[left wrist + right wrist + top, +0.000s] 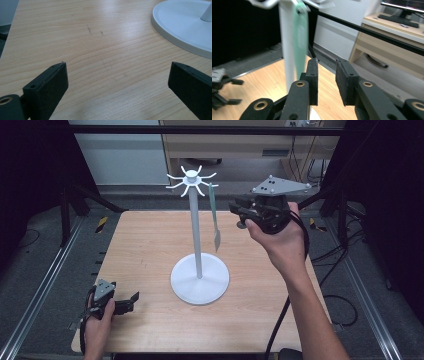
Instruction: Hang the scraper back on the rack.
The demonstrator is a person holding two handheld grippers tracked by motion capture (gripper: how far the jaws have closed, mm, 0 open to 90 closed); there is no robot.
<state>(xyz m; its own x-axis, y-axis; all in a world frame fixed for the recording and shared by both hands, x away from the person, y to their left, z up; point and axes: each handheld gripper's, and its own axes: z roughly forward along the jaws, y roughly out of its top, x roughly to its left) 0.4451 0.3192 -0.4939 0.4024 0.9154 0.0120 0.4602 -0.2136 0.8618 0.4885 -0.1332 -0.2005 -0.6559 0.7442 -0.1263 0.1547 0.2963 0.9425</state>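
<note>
1. Worktop [150, 250]: light wood, centre of the high view, with dark floor around it.
2. White stand [199, 265] sits mid-frame in the high view: round flat base on the worktop, thin upright pole, and a ring of short hooked arms at the top.
3. A pale green spatula [215, 215] hangs from one arm on the right side of the stand's top. It hangs straight down beside the pole, blade end lowest, clear of the base.
4. Right claw [239, 210]: held in the right hand [280, 240] in the upper right of the high view, raised above the worktop and pointing toward frame left. It sits just right of the hanging spatula; no contact is visible.
5. Right gripper view: the two black jaws rise from the bottom of the frame with a narrow gap between them and nothing in that gap. The spatula [300, 40] appears blurred in the upper left, in front of the pole, just left of the left-hand jaw.
6. Left claw [131, 302]: held in the left hand [97, 322] at the lower left of the high view, low at the near left corner of the worktop, pointing toward frame right.
7. Left gripper view: jaws spread wide at the bottom corners of the frame, only bare wood [105, 55] between them. The edge of the stand's base [180, 27] shows in the upper right, well apart from the jaws.
</note>
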